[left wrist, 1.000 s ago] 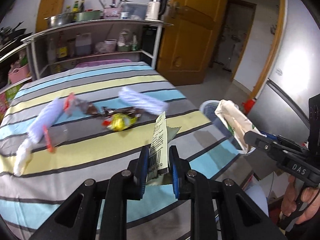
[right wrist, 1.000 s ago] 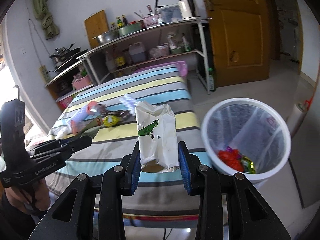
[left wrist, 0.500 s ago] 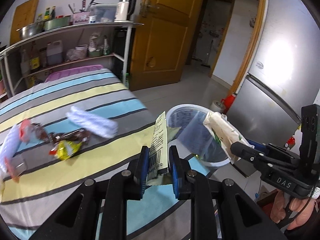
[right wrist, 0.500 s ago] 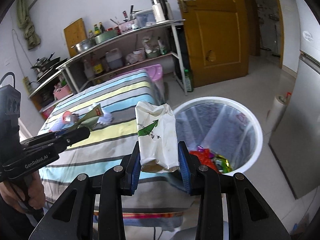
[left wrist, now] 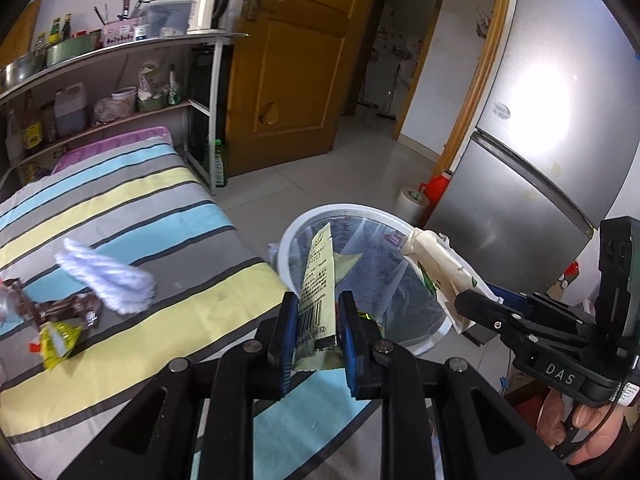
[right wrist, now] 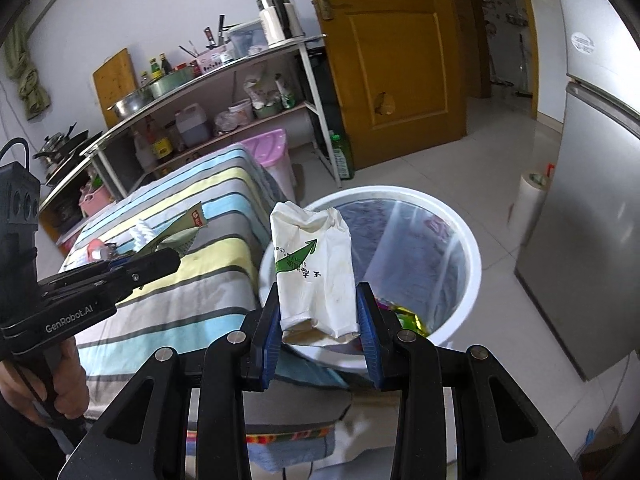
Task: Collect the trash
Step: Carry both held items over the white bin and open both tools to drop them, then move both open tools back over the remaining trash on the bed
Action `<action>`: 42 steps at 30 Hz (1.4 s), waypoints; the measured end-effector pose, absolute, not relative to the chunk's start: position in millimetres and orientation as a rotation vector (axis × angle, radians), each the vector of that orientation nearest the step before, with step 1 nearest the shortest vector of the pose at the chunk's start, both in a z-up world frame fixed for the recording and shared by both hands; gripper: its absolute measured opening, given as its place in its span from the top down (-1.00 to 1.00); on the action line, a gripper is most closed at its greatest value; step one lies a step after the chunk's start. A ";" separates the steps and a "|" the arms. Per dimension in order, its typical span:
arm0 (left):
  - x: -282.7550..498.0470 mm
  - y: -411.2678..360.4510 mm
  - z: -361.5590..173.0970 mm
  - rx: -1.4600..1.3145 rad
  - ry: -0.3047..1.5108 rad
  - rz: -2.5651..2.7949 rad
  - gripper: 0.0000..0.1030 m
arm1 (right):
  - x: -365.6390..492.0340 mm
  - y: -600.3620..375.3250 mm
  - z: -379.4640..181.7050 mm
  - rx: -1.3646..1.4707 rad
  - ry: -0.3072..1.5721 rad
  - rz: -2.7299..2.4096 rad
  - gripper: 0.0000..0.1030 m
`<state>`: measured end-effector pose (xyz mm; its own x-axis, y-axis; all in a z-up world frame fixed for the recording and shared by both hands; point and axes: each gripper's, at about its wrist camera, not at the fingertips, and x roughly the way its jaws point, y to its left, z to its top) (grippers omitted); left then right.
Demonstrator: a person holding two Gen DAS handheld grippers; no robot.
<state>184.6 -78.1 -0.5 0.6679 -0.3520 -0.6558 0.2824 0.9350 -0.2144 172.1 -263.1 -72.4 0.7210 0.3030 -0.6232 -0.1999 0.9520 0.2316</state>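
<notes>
- White plastic, the trash bin [right wrist: 472, 256] stands on the floor just beside the corner of the striped table [left wrist: 132, 216], and both our hands carry trash toward it.
- Our right gripper [right wrist: 320, 320] pinches a crumpled white paper bag [right wrist: 312, 268], with its long axis upright between the blue pads. In the right wrist view the bag is in front of the near-left part of the bin's mouth.
- Our left gripper [left wrist: 316, 332] is pressed together on a flat green wrapper [left wrist: 318, 292], which also stands upright. In the left wrist view it appears against the bin's near rim, at the table side.
- We judge the right hand is nearer to a clean drop, because the bin opening lies ahead of it and below. The left hand is closer to the table edge (the wrapper is light and may flutter).
- More trash remains on the table: a yellow wrapper [left wrist: 58, 340], a brown wrapper [left wrist: 76, 308] and a white fluffy piece [left wrist: 108, 276].
</notes>
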 end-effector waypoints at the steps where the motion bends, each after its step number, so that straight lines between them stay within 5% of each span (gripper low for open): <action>1: 187.6 -81.6 -2.0 -0.095 0.764 -0.364 0.58 | 174.2 -266.1 -74.2 0.156 0.718 0.273 0.30; 19: 235.0 -120.7 -27.1 -0.090 0.831 -0.403 0.57 | 212.5 -293.4 -104.1 0.216 0.799 0.228 0.18; 42: 188.0 -73.3 -15.1 -0.145 0.781 -0.336 0.57 | 170.0 -266.8 -77.4 0.171 0.737 0.301 0.10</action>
